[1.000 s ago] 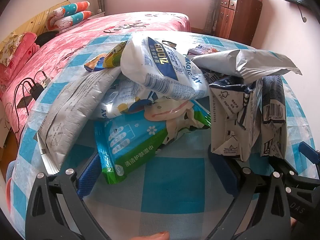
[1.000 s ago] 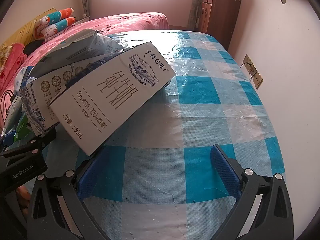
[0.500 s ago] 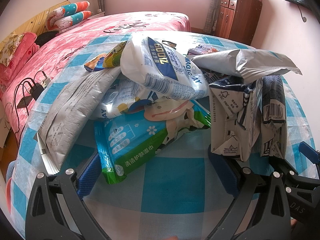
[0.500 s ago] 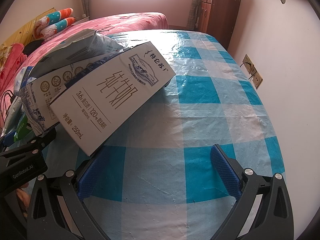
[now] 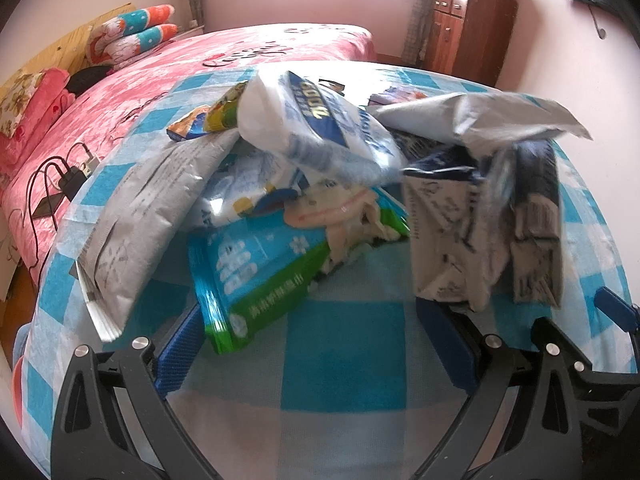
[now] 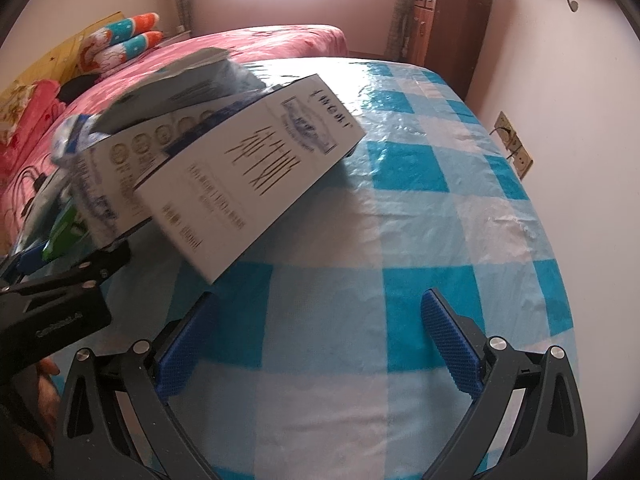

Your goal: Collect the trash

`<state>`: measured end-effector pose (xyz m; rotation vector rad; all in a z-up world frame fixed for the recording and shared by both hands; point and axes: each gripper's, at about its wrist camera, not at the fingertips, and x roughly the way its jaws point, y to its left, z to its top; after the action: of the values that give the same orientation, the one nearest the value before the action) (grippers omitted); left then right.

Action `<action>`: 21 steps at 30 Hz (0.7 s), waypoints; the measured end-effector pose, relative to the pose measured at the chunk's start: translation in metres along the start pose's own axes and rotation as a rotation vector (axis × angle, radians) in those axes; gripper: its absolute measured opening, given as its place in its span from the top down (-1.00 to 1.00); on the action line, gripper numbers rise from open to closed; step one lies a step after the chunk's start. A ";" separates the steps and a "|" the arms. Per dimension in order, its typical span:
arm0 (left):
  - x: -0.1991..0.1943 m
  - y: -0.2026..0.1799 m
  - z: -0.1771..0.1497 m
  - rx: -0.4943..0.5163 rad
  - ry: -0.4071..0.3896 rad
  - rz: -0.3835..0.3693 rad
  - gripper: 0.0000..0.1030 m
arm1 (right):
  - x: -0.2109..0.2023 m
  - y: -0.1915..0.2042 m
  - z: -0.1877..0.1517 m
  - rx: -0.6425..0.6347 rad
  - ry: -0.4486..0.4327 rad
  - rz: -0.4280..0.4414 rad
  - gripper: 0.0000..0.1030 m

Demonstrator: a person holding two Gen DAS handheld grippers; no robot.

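Left gripper hanging with blue fingers spread wide, gripping nothing, just before the heap of trash on the blue-and-white checked tablecloth: green-and-blue wet-wipe pack lying nearest, grey foil pouch leaning beside it, crushed white milk carton standing at right. Right gripper likewise gaping, empty, facing white rectangular milk box tilting against the pile. Cartons' contents hidden.

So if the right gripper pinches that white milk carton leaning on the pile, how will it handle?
The white milk carton looks flat-sided and boxy, so probably stiff enough to pinch. It is propped on the trash pile, so it may slide or tip when nudged. Whether it is empty cannot be told.
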<state>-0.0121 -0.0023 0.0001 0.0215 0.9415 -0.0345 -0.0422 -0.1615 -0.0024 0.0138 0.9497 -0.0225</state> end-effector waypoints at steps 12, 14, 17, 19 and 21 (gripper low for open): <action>-0.042 0.007 -0.046 -0.006 -0.013 -0.124 -0.92 | -0.035 -0.005 -0.044 0.025 -0.027 0.096 -0.92; -0.051 0.014 -0.049 -0.021 -0.022 -0.136 -0.92 | -0.050 -0.008 -0.049 0.038 -0.059 0.106 -0.92; -0.070 0.024 -0.053 -0.029 -0.060 -0.129 -0.92 | -0.071 -0.010 -0.051 0.048 -0.108 0.112 -0.92; -0.083 0.030 -0.053 -0.027 -0.096 -0.115 -0.92 | -0.088 -0.010 -0.051 0.059 -0.153 0.118 -0.92; -0.102 0.036 -0.052 -0.024 -0.149 -0.089 -0.92 | -0.103 -0.009 -0.047 0.069 -0.205 0.109 -0.92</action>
<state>-0.1128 0.0375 0.0522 -0.0445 0.7932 -0.1059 -0.1407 -0.1683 0.0540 0.1253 0.7414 0.0433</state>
